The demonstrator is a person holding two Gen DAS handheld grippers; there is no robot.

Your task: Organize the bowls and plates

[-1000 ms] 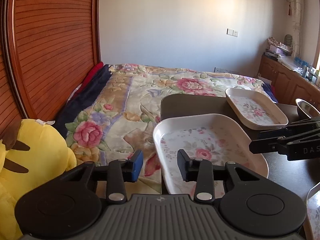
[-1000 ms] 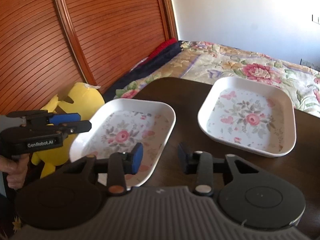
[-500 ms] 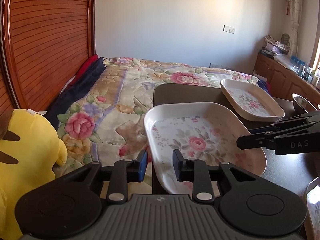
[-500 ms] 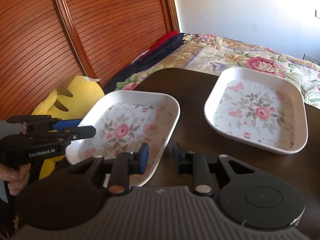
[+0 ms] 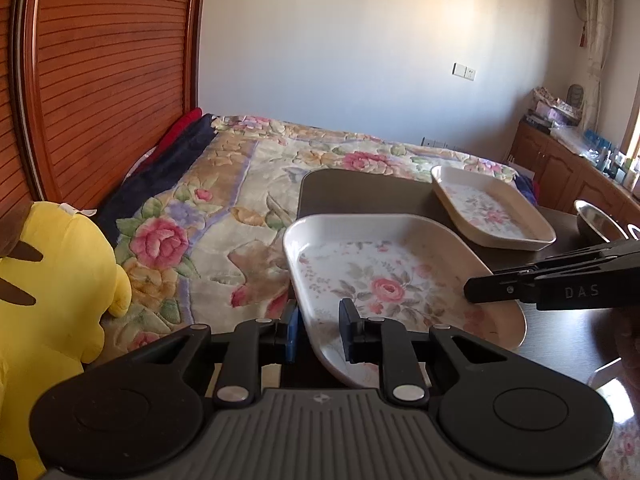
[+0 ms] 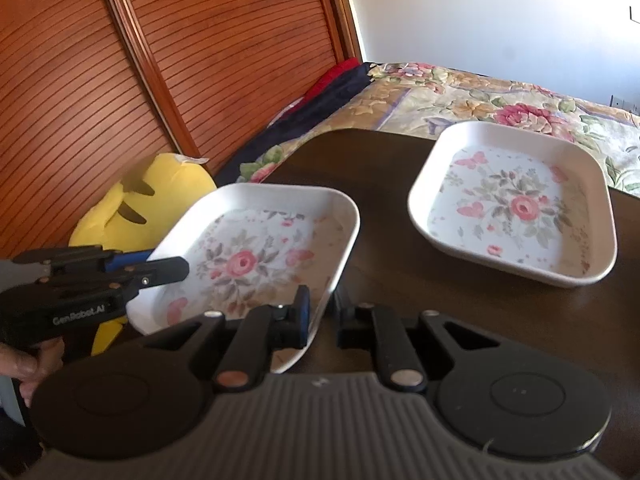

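Observation:
A white square plate with a rose print (image 5: 392,276) (image 6: 256,256) lies at the near corner of the dark table (image 6: 384,184). My left gripper (image 5: 318,330) straddles its left rim, jaws narrow but not visibly clamped. My right gripper (image 6: 322,316) straddles its right rim the same way. Each gripper shows in the other's view, the right one in the left wrist view (image 5: 560,284) and the left one in the right wrist view (image 6: 100,280). A second floral plate (image 5: 492,208) (image 6: 516,204) sits farther back on the table.
A metal bowl (image 5: 596,222) stands at the table's right. A bed with a floral cover (image 5: 240,208) lies beyond the table edge. A yellow plush toy (image 5: 44,292) sits at the left by the wooden headboard (image 5: 100,80). Cabinets (image 5: 568,168) line the right wall.
Both grippers moved in onto the near plate's rims from either side, and their jaws narrowed around the rim. The plate has tilted slightly.

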